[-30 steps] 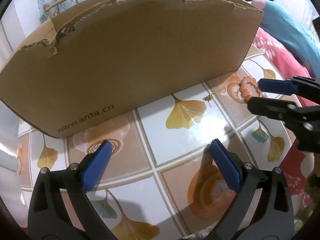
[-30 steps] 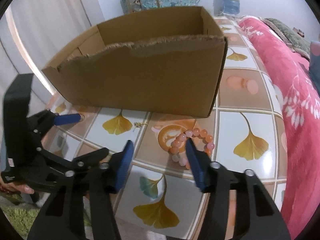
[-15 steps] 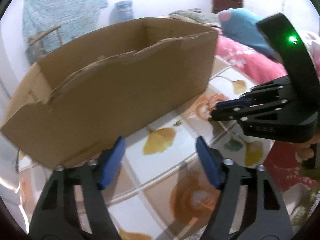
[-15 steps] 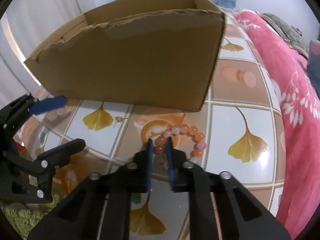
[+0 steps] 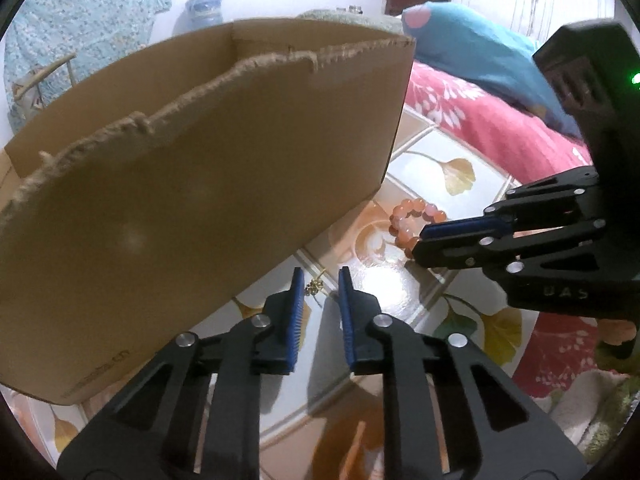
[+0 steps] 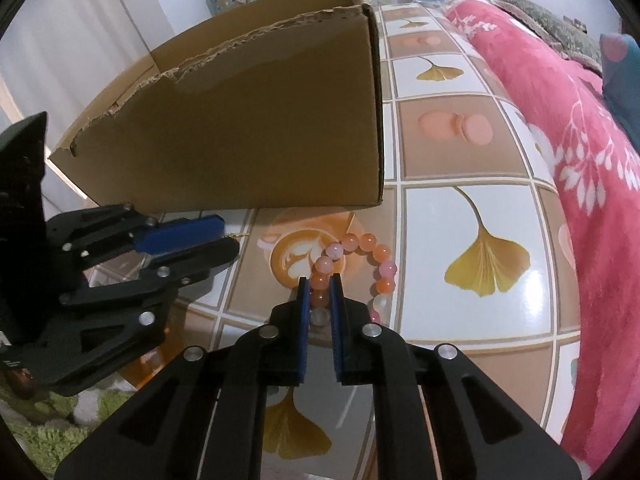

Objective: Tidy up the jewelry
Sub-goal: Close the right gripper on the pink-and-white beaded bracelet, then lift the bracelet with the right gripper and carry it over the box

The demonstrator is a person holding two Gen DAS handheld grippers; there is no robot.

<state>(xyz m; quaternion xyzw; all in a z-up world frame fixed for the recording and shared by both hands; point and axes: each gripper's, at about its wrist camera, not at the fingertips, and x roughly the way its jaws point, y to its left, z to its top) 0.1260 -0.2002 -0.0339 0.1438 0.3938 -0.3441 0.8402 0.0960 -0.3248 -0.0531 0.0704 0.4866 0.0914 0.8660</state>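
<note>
The left gripper (image 5: 319, 280) was closing around a tiny gold trinket (image 5: 315, 287) near the cardboard box (image 5: 192, 200); so small, it could slip out. Rightwards, the right gripper (image 6: 319, 285) pinched the bead bracelet (image 6: 352, 268) on the tiled tabletop (image 6: 480, 216); its loose loop might snag the box's torn rim.

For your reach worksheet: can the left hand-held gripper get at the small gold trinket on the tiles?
Probably yes. The trinket lies between the closing jaws of the left hand-held gripper, in the open beside the box, nothing covering it.
</note>
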